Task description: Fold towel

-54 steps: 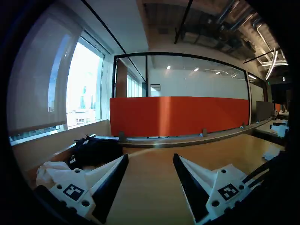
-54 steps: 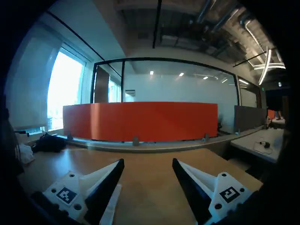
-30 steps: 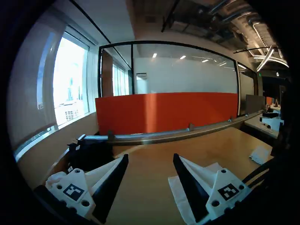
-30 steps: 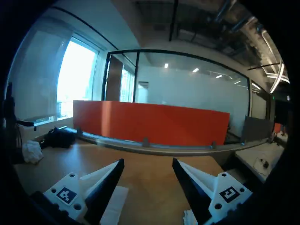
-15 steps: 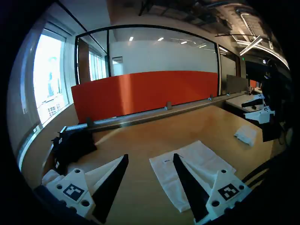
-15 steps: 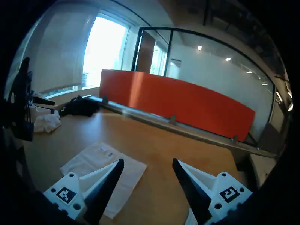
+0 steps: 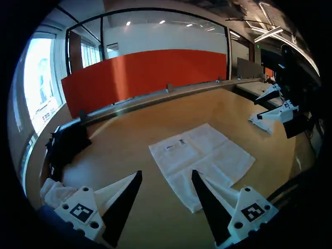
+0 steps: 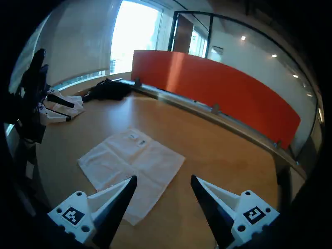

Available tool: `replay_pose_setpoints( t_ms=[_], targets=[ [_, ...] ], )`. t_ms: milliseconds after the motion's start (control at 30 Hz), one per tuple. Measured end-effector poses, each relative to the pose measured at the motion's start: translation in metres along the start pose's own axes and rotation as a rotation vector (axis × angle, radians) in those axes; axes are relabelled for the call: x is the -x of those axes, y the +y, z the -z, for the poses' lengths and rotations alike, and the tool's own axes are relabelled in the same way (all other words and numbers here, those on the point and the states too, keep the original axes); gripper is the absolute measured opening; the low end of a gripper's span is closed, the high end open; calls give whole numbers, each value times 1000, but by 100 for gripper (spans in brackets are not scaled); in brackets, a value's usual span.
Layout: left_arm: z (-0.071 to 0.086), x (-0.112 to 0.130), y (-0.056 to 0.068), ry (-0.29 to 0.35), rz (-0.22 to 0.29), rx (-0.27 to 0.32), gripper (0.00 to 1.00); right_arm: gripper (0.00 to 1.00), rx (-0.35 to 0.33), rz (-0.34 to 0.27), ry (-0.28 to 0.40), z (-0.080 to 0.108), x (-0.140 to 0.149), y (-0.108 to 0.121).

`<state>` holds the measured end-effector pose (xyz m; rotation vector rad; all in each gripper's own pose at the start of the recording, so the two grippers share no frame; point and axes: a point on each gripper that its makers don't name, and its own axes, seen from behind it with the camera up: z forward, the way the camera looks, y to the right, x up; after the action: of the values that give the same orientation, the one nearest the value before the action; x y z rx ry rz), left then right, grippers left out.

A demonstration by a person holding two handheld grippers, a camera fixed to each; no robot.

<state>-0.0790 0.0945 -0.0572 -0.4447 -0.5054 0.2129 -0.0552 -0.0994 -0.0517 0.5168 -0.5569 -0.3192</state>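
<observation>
Towel: the white towel (image 7: pixel 203 155) is lying spread open and flat on the wooden table (image 7: pixel 124 145), with two small tags showing near its far edge.
Left gripper: the left gripper (image 7: pixel 166 173) is hanging over the near side of the table and pointing toward the towel. Its fingers are standing wide apart and gripping nothing.
Left gripper contact: its right finger is overlapping the towel's near edge in the left gripper view. It seems to be hovering just above the cloth, though the angle is making contact hard to judge.
Right gripper: the right gripper (image 8: pixel 163 178) is aiming at the towel from the opposite side. Its fingers are spread just as wide and are holding nothing, and its left finger is covering the towel's near corner in the right gripper view.
Far-off views: in the left gripper view the right gripper is showing at the right edge, just beside a small white cloth (image 7: pixel 261 123). In the right gripper view the left gripper is showing at the left edge.
Table's left end: a black bag (image 7: pixel 66 143) is sitting well apart from the towel, with a crumpled white cloth (image 7: pixel 52 193) lying near it.
Background: an orange partition (image 7: pixel 145 74) is running along the table's far edge, and daylight is coming through a window (image 8: pixel 135 35).
</observation>
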Motion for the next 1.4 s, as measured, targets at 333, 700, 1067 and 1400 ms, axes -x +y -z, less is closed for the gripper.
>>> replay_pose_setpoints(
  t_ms=[333,700,1067,1400],
  targets=[
    [-14,46,18,-91,-6,43,88,100,-35,-1,-66,-11,36,-20],
    [-33,91,35,-194,-23,87,88,100,-64,-18,-142,-24,82,-40],
    [-48,126,53,-286,-23,137,88,99,-98,-20,-204,-34,118,-51],
    [-56,142,67,-340,-26,170,88,98,-122,-27,-251,-37,146,-57]
  ],
)
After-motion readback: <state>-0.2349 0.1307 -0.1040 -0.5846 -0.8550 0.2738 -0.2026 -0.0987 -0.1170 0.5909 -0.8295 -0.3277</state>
